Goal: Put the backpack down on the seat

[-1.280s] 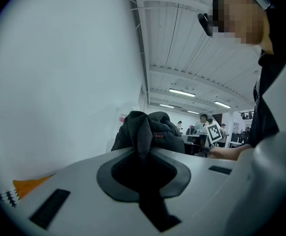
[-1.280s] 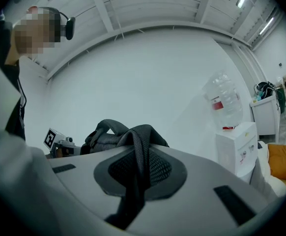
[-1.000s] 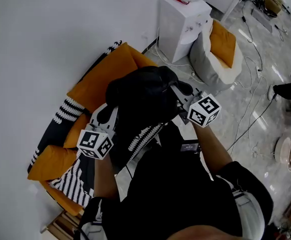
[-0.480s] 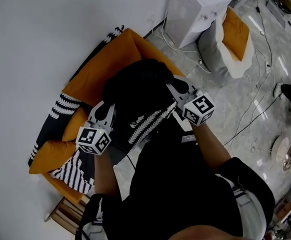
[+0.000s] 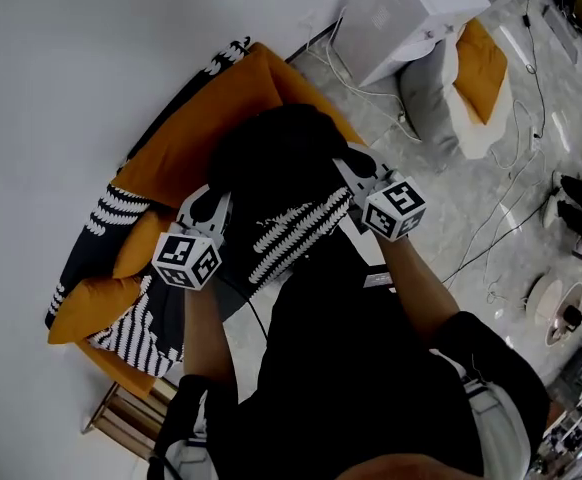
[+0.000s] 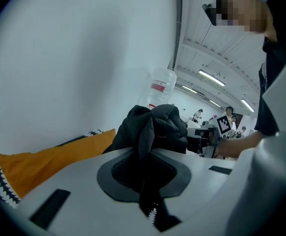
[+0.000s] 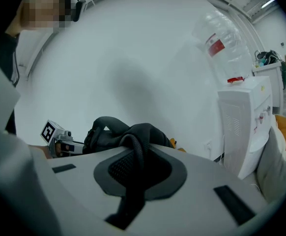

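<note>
A black backpack (image 5: 276, 173) hangs between my two grippers, above an orange seat (image 5: 206, 128) with orange cushions and a black-and-white striped throw. My left gripper (image 5: 209, 208) is shut on a fold of the backpack's fabric with a zipper (image 6: 145, 181). My right gripper (image 5: 356, 168) is shut on a black strap (image 7: 135, 173) of the backpack. In the left gripper view the bunched backpack (image 6: 155, 127) rises past the jaws, with the orange cushion (image 6: 44, 159) behind it. The backpack (image 7: 123, 134) also shows beyond the jaws in the right gripper view.
A white wall (image 5: 61, 88) runs behind the seat. A white water dispenser (image 5: 401, 13) stands to the seat's right, with a grey and orange beanbag (image 5: 466, 83) beside it. Cables (image 5: 516, 228) trail over the tiled floor. A wooden leg (image 5: 121, 423) of the seat shows at lower left.
Both grippers and the backpack have moved closer over the orange seat. The grip on both sides looks unchanged.
</note>
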Demonstrator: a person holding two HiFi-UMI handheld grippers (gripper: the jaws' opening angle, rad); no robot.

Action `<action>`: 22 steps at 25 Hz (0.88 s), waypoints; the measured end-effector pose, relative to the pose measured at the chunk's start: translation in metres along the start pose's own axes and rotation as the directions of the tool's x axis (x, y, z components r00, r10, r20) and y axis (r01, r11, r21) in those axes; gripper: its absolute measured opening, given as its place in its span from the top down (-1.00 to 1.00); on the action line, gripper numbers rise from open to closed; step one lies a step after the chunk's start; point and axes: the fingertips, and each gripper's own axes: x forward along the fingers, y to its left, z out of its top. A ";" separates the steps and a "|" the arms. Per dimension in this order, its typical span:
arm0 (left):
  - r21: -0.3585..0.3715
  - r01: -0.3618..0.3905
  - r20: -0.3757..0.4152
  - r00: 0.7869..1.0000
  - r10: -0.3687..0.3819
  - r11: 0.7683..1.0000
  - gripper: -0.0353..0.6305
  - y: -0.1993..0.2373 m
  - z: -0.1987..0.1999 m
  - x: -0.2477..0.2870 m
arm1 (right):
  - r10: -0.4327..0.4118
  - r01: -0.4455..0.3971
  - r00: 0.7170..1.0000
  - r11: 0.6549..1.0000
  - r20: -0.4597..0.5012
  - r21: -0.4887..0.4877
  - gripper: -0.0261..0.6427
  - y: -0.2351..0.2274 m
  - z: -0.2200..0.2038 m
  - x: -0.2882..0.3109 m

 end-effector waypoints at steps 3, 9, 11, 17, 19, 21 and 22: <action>-0.007 -0.006 -0.012 1.000 0.006 1.000 0.77 0.011 -0.001 0.015 | -0.010 0.010 1.000 1.000 -0.011 0.021 0.78 -0.013 -0.003 0.015; -0.024 -0.022 -0.044 0.999 0.021 0.999 0.77 0.030 -0.007 0.038 | -0.028 0.030 0.999 0.998 -0.046 0.051 0.78 -0.033 -0.012 0.037; -0.038 -0.022 -0.053 0.998 0.020 0.999 0.77 0.035 -0.011 0.044 | -0.033 0.037 0.998 0.997 -0.058 0.065 0.78 -0.040 -0.018 0.044; -0.061 -0.020 -0.046 0.999 0.017 0.998 0.76 0.049 -0.008 0.064 | -0.034 0.039 0.997 0.997 -0.069 0.070 0.78 -0.060 -0.017 0.066; -0.073 -0.024 -0.052 0.998 0.020 0.997 0.76 0.054 -0.008 0.072 | -0.040 0.046 0.996 0.995 -0.077 0.085 0.78 -0.068 -0.018 0.073; -0.106 -0.024 -0.048 0.999 0.019 0.994 0.76 0.061 -0.009 0.082 | -0.050 0.059 0.995 0.993 -0.091 0.102 0.78 -0.078 -0.021 0.081; -0.121 -0.024 -0.047 0.999 0.018 0.992 0.76 0.065 -0.009 0.088 | -0.056 0.066 0.993 0.992 -0.101 0.108 0.78 -0.084 -0.022 0.086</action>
